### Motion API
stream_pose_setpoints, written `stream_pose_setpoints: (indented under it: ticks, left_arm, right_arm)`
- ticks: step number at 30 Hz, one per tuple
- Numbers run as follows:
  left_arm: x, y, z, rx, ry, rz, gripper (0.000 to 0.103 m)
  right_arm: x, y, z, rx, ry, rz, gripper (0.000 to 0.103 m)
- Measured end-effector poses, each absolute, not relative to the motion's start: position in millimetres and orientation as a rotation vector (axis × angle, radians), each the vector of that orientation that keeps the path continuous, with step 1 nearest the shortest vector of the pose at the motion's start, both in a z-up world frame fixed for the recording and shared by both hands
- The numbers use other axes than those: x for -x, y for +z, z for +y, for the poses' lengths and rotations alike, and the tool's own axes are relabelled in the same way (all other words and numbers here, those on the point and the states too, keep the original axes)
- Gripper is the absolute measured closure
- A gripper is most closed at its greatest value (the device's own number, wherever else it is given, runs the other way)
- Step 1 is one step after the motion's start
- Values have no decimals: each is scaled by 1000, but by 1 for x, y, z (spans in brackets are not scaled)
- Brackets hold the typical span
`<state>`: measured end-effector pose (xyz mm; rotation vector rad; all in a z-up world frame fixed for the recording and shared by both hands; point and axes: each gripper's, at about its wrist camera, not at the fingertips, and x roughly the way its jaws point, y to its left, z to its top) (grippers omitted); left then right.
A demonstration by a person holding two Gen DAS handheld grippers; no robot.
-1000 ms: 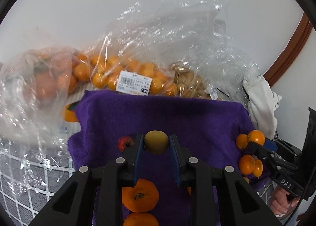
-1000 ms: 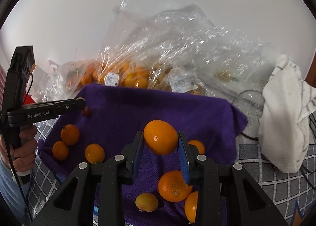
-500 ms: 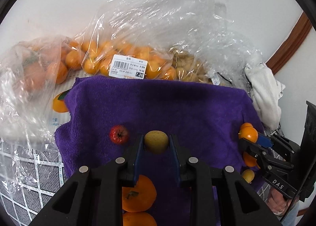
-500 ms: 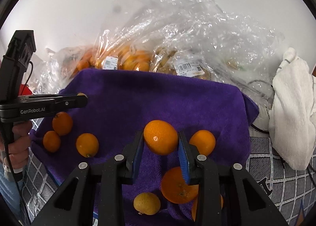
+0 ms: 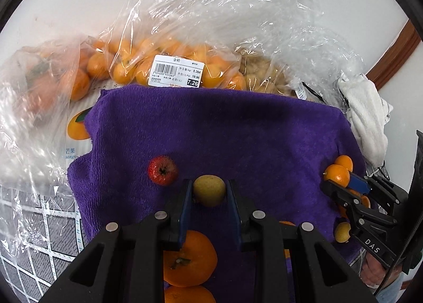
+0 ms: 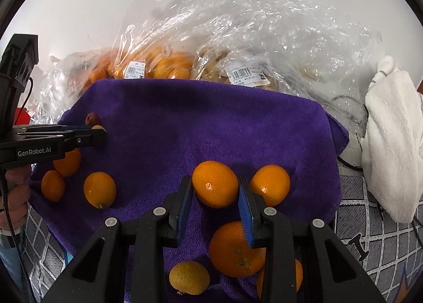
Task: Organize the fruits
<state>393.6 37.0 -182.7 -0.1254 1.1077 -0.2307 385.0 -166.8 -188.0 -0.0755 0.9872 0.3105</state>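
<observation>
A purple towel point(image 5: 238, 131) lies on the table and also shows in the right wrist view point(image 6: 198, 123). My left gripper point(image 5: 208, 191) is shut on a small yellow-green fruit point(image 5: 208, 189), low over the towel beside a small red fruit point(image 5: 162, 170). My right gripper point(image 6: 214, 191) is shut on an orange point(image 6: 214, 184) just above the towel. Another orange point(image 6: 269, 185) lies to its right, a larger one point(image 6: 236, 248) below it and a small yellow fruit point(image 6: 189, 277) near the front. Three oranges point(image 6: 99, 189) lie at the left.
Clear plastic bags of oranges point(image 5: 164, 64) and other fruit point(image 6: 238, 46) are piled behind the towel against the white wall. A white cloth point(image 6: 391, 128) lies at the right. The table has a grey checked cover point(image 6: 370, 236). Two oranges point(image 5: 189, 258) lie under my left gripper.
Both grippers have come down and forward over the towel with their fruits still held. The red fruit now shows clear of the left finger.
</observation>
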Motion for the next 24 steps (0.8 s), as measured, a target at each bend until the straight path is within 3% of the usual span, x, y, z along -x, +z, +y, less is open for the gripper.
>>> stream_pose_setpoints:
  ticks: [5, 9, 18, 21, 24]
  left_arm:
    - [-395, -183, 32, 111, -231, 1107, 78]
    - [-397, -184, 28, 98, -233, 1109, 78]
    - [-398, -173, 34, 102, -217, 1133, 75]
    - [-394, -162, 35, 105, -222, 1113, 67]
    - [-388, -147, 36, 93, -214, 1089, 66]
  right_arm:
    - [-385, -189, -168, 62, 309, 976, 68]
    - [-384, -188, -171, 35, 317, 972, 60]
    - [-377, -162, -170, 32, 322, 924, 51]
    - [-371, -149, -172, 14, 307, 913, 50]
    - [-361, -136, -175, 8, 275, 901, 50]
